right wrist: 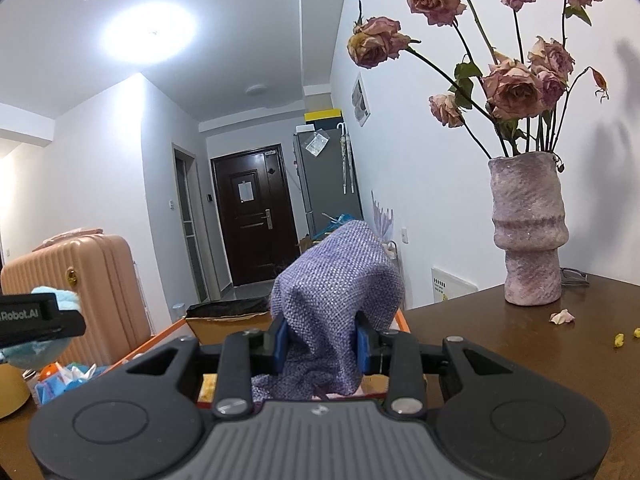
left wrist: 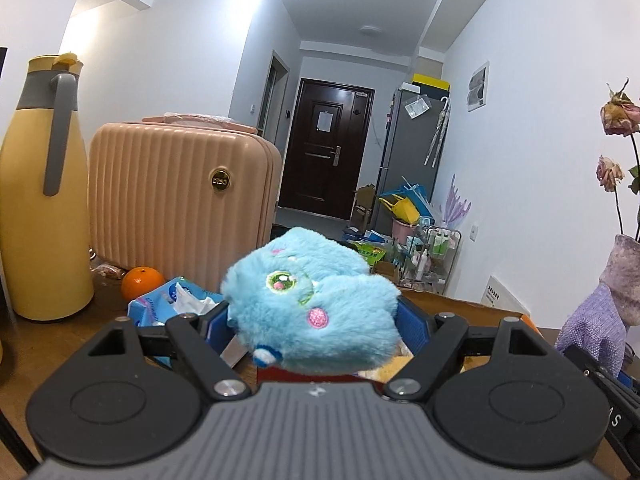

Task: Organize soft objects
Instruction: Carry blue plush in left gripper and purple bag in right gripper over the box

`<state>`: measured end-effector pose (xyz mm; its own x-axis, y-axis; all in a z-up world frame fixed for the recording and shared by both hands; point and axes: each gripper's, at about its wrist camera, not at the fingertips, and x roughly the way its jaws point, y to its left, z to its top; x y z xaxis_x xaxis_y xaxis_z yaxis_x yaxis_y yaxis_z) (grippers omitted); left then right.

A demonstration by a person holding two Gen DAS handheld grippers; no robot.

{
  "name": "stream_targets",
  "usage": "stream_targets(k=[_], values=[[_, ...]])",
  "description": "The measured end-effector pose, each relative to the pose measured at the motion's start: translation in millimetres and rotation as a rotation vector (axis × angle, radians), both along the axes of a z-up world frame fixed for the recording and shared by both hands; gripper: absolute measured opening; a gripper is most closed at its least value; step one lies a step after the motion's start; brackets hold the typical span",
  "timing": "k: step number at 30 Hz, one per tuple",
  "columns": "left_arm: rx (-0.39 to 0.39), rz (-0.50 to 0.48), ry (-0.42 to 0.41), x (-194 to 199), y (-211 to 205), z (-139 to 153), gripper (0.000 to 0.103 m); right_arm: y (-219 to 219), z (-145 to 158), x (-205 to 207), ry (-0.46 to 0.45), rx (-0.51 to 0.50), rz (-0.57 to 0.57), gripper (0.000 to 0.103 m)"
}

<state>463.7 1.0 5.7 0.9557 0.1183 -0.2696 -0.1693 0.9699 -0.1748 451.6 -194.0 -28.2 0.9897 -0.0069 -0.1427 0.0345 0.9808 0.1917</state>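
Observation:
My left gripper (left wrist: 314, 320) is shut on a fluffy blue plush toy (left wrist: 316, 300) with a green eye and pink cheek, held above the table. My right gripper (right wrist: 322, 344) is shut on a purple woven cloth (right wrist: 338, 292) that bulges up between the blue pads and hangs below them. The cloth also shows at the right edge of the left wrist view (left wrist: 596, 320). The plush and the left gripper show at the left edge of the right wrist view (right wrist: 60, 300). An orange-rimmed cardboard box (right wrist: 224, 320) lies under both grippers.
On the brown table stand a yellow thermos jug (left wrist: 44, 200), a peach ribbed suitcase (left wrist: 176, 200), an orange (left wrist: 142, 282), a blue tissue pack (left wrist: 172, 300) and a pink vase of dried roses (right wrist: 528, 228). Petal bits (right wrist: 560, 316) lie near the vase.

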Motion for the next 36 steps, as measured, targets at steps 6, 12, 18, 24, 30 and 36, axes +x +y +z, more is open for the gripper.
stream_targets(k=[6,12,18,24,30,36], values=[[-0.001,0.005,0.002,15.5,-2.1,-1.8,0.082,-0.8,-0.9,15.1,0.003,0.003,-0.003,0.032],[0.011,-0.002,-0.002,26.6,-7.3,-3.7,0.082,-1.2,-1.6,30.7,0.002,-0.002,0.004,0.032],[0.014,-0.002,0.004,43.6,-8.8,-5.5,0.082,-2.7,-3.2,46.8,0.008,0.001,0.016,0.032],[0.026,-0.004,0.012,60.3,-8.3,-8.9,0.082,-0.2,-4.1,60.9,0.014,-0.001,0.027,0.032],[0.053,-0.013,0.01,73.6,-11.9,-10.7,0.082,-0.3,-4.7,75.7,0.024,0.0,0.046,0.032],[0.081,-0.025,0.016,87.9,-15.1,-14.2,0.082,-0.6,-6.4,90.1,0.041,-0.002,0.064,0.032]])
